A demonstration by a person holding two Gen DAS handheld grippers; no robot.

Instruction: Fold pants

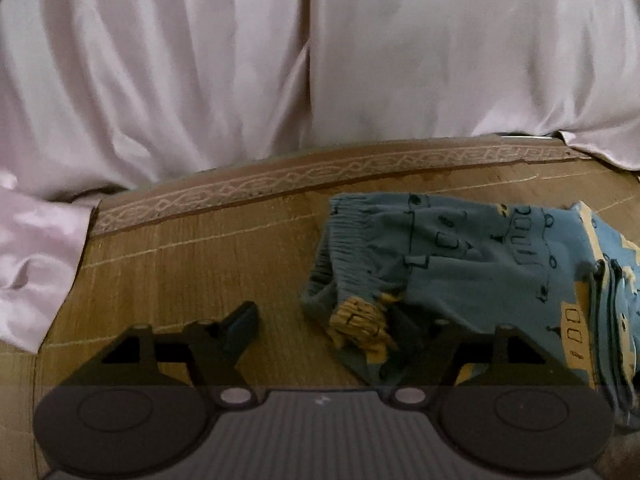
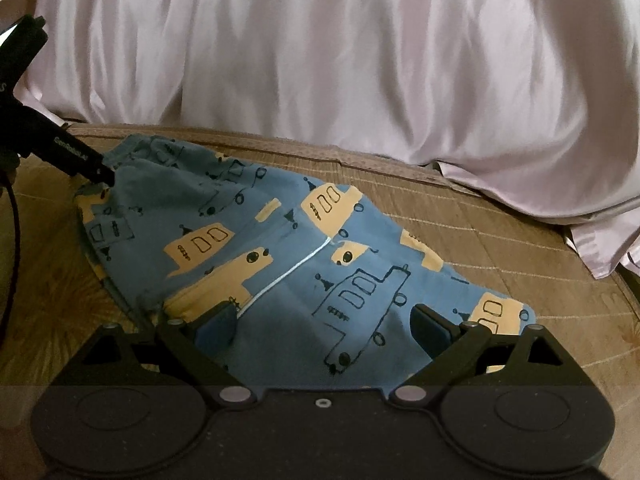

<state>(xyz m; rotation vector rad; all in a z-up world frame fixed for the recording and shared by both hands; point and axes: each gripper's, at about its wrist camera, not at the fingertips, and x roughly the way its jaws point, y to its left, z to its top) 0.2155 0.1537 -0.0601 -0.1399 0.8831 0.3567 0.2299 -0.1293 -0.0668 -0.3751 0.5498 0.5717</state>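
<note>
My left gripper (image 1: 324,328) has its jaws spread wide, low over a woven straw mat (image 1: 192,276). The left finger (image 1: 240,320) rests over bare mat; the right finger is partly buried under the bunched edge of the pants (image 1: 460,264), so I cannot tell whether it touches cloth. The pants fill the lower right of this view: blue children's pants with yellow vehicle prints, the ribbed waistband (image 1: 344,240) crumpled toward the centre and a yellow fold of fabric just beside my right finger.

My right gripper (image 2: 324,320) also stands with jaws apart, both fingers lying over the near end of the same pants (image 2: 280,240), which spread from centre frame to the upper left. A pale seam line runs diagonally across the cloth between my fingers. At the upper left of this view, the other gripper's dark finger (image 2: 76,156) meets the far bunched end of the pants, with a dark cable (image 2: 14,240) hanging down the left edge.

Behind everything, a pale pink satin sheet (image 2: 320,60) drapes across the top of both views, its hem spilling onto the mat at the right and blocking whatever lies beyond. A patterned border strip (image 1: 320,172) edges the mat below it.
</note>
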